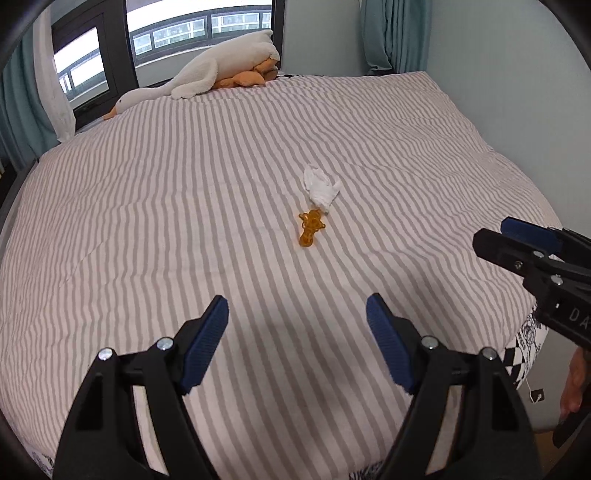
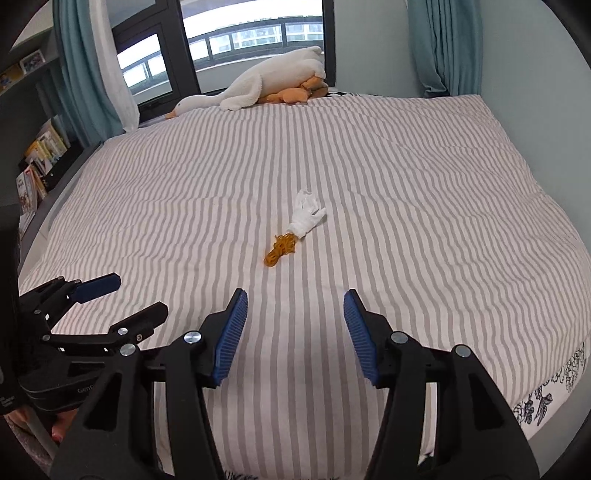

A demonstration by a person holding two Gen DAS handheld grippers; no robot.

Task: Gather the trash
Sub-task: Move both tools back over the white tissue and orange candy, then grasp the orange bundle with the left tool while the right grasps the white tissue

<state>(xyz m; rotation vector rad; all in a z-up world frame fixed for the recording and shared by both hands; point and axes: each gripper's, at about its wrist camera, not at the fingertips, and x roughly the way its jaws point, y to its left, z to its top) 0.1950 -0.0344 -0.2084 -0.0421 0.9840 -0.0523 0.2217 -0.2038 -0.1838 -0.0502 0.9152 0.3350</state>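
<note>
A crumpled white tissue (image 1: 320,187) lies near the middle of the bed (image 1: 147,221), on the striped cover. An orange wrapper (image 1: 310,228) lies just beside the near end of the tissue; the two seem to touch, but I cannot tell for sure. In the right wrist view the tissue (image 2: 305,215) and the wrapper (image 2: 280,250) lie in the same way, the wrapper closer to the camera.

The left gripper (image 1: 297,325) hangs above the near part of the bed, its jaws spread wide, with nothing between the blue pads. The right gripper (image 2: 295,319) is also above the near edge of the bed, its jaws wide apart and holding nothing. Both are well apart from the trash. Each gripper is seen from the side in the other view: the right gripper (image 1: 517,240) at the right edge, the left gripper (image 2: 122,295) at the left edge.

At the far side of the bed, under the window (image 1: 192,33), lies a white plush goose (image 1: 207,74) on an orange toy (image 1: 247,77). Teal curtains (image 2: 443,44) hang by the wall. Books (image 2: 37,162) stand on a shelf at the left.
</note>
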